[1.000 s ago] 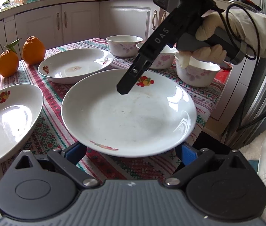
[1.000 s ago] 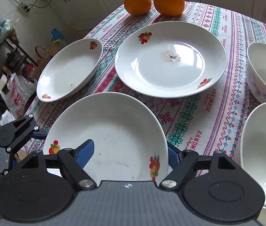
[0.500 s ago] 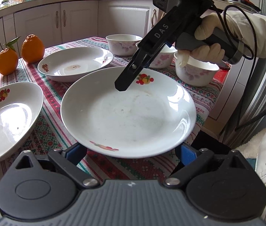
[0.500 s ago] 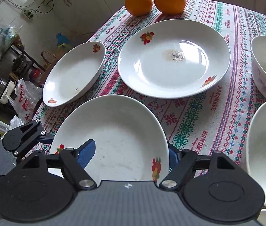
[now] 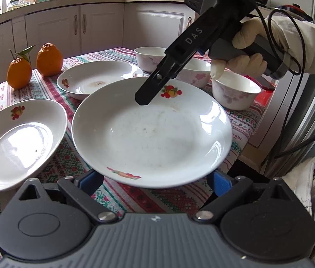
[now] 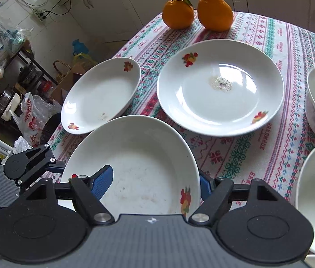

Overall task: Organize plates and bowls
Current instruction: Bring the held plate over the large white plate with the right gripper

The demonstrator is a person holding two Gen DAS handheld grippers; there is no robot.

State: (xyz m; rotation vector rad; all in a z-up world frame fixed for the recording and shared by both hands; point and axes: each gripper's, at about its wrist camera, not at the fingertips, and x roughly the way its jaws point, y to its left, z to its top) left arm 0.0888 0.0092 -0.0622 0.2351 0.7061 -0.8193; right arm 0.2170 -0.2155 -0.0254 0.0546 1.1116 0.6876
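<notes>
A large white plate (image 5: pixel 152 134) with fruit prints hangs above the table; it also shows in the right wrist view (image 6: pixel 135 165). My right gripper (image 6: pixel 156 182) straddles its far rim, one blue pad inside, one under, and shows from outside in the left wrist view (image 5: pixel 144 99). My left gripper (image 5: pixel 155 182) is wide open, its pads under the plate's near rim. A second plate (image 6: pixel 221 87) and a third plate (image 6: pixel 101 96) lie on the tablecloth. Three white bowls (image 5: pixel 235 92) stand at the far right.
Two oranges (image 6: pixel 198 11) sit at the table's far corner. The table edge (image 5: pixel 246 138) drops off on the right. Kitchen cabinets (image 5: pixel 79 26) stand behind. A cluttered shelf and plastic bags (image 6: pixel 8 78) are on the floor side.
The held plate has risen a little and come nearer the left camera. The right gripper's view has lifted and pulled back, showing more of the table.
</notes>
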